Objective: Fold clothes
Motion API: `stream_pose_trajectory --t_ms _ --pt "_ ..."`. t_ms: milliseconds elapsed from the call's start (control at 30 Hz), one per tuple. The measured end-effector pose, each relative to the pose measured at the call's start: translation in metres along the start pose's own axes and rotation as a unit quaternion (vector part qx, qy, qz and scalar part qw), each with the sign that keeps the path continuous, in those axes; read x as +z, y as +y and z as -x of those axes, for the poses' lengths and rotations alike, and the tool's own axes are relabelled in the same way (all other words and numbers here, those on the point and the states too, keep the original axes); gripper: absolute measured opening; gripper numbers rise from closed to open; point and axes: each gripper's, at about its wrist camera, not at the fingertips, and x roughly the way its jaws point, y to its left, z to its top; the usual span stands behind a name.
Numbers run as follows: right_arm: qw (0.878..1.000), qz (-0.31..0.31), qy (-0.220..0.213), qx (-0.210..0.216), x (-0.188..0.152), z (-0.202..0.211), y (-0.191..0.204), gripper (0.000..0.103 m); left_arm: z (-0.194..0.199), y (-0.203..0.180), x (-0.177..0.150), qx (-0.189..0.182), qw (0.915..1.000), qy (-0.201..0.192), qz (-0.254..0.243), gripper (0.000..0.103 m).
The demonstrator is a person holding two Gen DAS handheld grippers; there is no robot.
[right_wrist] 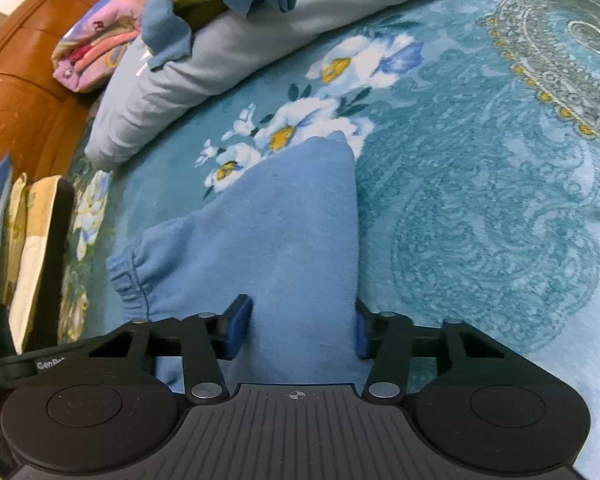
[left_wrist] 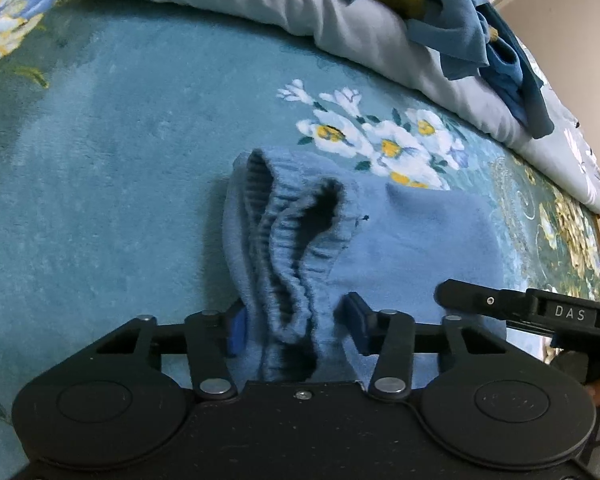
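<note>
A light blue pair of pants (left_wrist: 412, 240) lies folded on a teal floral blanket (left_wrist: 100, 160). Its ribbed elastic waistband (left_wrist: 284, 248) faces my left gripper (left_wrist: 296, 328), which is open with the waistband edge between its blue pads. In the right wrist view the pants (right_wrist: 292, 232) taper to a corner ahead. My right gripper (right_wrist: 300, 328) is open and straddles the fabric's near end. The right gripper's finger (left_wrist: 500, 304) shows at the right of the left wrist view.
A rolled grey quilt (left_wrist: 340, 28) with a heap of blue and mustard clothes (left_wrist: 472, 40) lies along the far side. A pink patterned pillow (right_wrist: 96, 52), a wooden headboard (right_wrist: 24, 92) and stacked pillows (right_wrist: 24, 240) are at left.
</note>
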Motion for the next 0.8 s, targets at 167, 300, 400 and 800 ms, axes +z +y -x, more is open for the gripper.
stream_pose_trajectory --t_ms 167,300,400,800 --pt "1.000 -0.003 -0.008 0.009 -0.002 0.009 0.002 0.029 0.009 -0.009 -0.002 0.002 0.9999 -0.008 -0.012 0.029" --pt "1.000 0.000 -0.013 0.007 -0.003 0.020 0.009 0.025 0.020 -0.021 -0.002 0.006 0.9997 -0.011 -0.022 0.026" --pt "1.000 -0.001 -0.015 0.010 -0.005 0.035 0.011 0.023 0.028 -0.033 -0.005 0.010 0.9994 -0.011 -0.032 0.026" --pt "0.999 0.015 -0.016 0.024 -0.004 0.141 0.013 0.023 0.103 -0.119 -0.028 0.009 0.9981 -0.040 -0.045 0.026"
